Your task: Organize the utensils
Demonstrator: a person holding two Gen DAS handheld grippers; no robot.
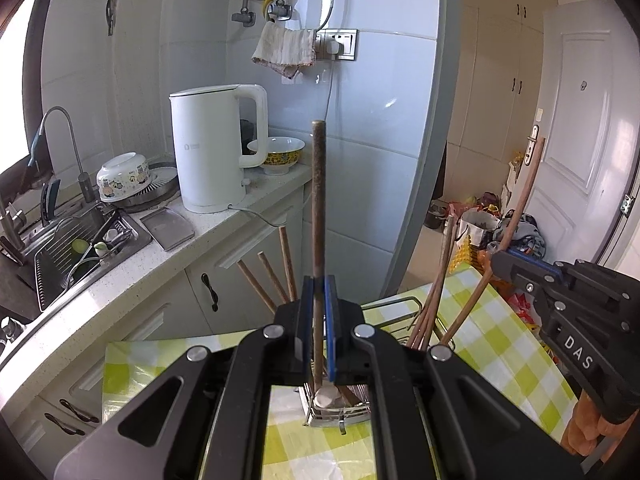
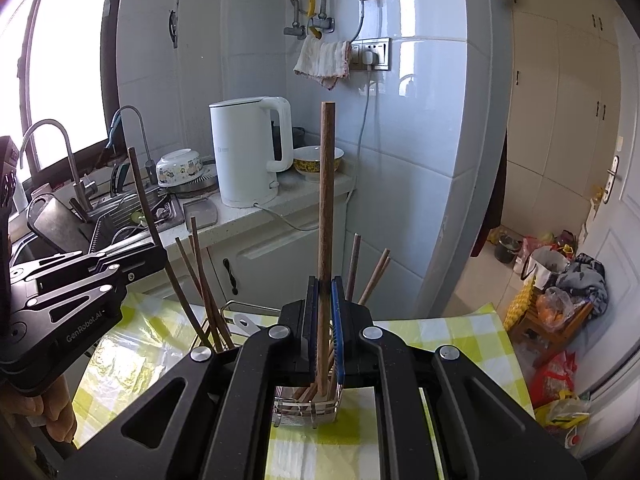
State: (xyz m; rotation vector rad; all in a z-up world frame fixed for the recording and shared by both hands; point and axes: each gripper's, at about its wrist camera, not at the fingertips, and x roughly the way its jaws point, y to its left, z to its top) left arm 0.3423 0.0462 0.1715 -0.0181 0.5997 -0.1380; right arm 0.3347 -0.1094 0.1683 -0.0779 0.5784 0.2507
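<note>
My left gripper (image 1: 319,280) is shut on a dark, rough utensil handle (image 1: 319,200) that stands upright. Its pale lower end (image 1: 326,397) sits in the metal wire holder (image 1: 352,416) on the checked tablecloth. Several brown chopsticks (image 1: 272,276) lean in the holder. My right gripper (image 2: 324,280) is shut on an upright brown chopstick (image 2: 326,200) whose lower end is down in the same holder (image 2: 308,410). Each gripper shows in the other's view: the right one (image 1: 498,258) at the right edge, the left one (image 2: 160,254) at the left.
The green-and-yellow tablecloth (image 2: 440,332) covers a small table beside the kitchen counter (image 1: 224,220). On the counter stand a white kettle (image 1: 212,148), a yellow-patterned bowl (image 1: 278,154) and an upturned bowl (image 1: 122,174), next to a sink (image 1: 76,248). Bags and clutter (image 2: 560,280) lie by the door.
</note>
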